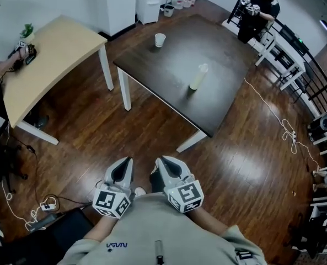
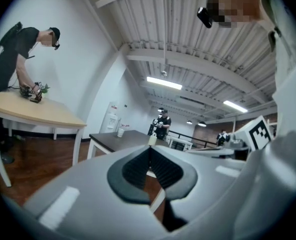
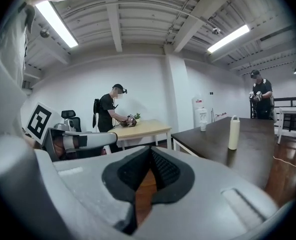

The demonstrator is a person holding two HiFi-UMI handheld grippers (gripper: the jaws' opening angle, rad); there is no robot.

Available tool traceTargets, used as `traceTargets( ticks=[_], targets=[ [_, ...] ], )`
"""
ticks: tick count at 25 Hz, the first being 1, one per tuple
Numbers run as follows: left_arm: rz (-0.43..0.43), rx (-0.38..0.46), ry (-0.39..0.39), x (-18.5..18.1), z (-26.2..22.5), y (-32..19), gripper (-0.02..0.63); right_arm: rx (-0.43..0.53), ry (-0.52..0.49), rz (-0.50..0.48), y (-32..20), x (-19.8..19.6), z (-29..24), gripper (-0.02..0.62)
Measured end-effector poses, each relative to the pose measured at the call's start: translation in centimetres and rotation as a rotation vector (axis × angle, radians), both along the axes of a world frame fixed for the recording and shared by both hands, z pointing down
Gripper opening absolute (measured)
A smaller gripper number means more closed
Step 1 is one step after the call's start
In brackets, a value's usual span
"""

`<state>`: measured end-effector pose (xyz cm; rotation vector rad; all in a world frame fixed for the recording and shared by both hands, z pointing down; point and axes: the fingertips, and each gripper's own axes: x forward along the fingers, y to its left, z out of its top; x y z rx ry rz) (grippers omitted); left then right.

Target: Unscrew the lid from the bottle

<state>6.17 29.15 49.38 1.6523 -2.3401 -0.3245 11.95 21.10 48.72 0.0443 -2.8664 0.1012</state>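
Observation:
A tall pale bottle [image 1: 197, 77] with a lid on top stands upright near the middle of the dark table [image 1: 169, 65]. It shows small in the left gripper view as the bottle [image 2: 151, 139] and at the right of the right gripper view as the bottle [image 3: 233, 133]. Both grippers are held close to the person's chest, well short of the table. My left gripper [image 1: 123, 165] is shut and empty. My right gripper [image 1: 162, 164] is shut and empty too.
A white paper cup [image 1: 160, 40] stands at the dark table's far side. A light wooden table [image 1: 53, 54] is at the left, where a person works with grippers. Another person stands at the back right beside white tables [image 1: 284, 54]. Cables [image 1: 284, 128] lie on the wooden floor.

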Motion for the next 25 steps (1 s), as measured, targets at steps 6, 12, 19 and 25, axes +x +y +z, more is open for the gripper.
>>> traceTargets(
  ticks=[6,12,19,25],
  targets=[
    [-0.061,-0.048,-0.007,-4.8,0.6,-0.7,0.003,-0.046,-0.008,-0.061,-1.1,-5.5,1.0,-0.002],
    [-0.057,-0.095,-0.017,-8.8,0.3,-5.5,0.003,-0.094,-0.017,-0.052,-5.8,-9.9,1.0,-0.002],
    [-0.008,-0.145,-0.048,-12.1,-0.6,-13.0,0.003,-0.108,-0.059,-0.041,-12.6,-13.2,0.2,0.000],
    [0.064,-0.155,-0.068,-13.5,-0.5,-18.4,0.002,-0.095,-0.077,0.070,-18.8,-13.6,0.8,0.014]
  ],
)
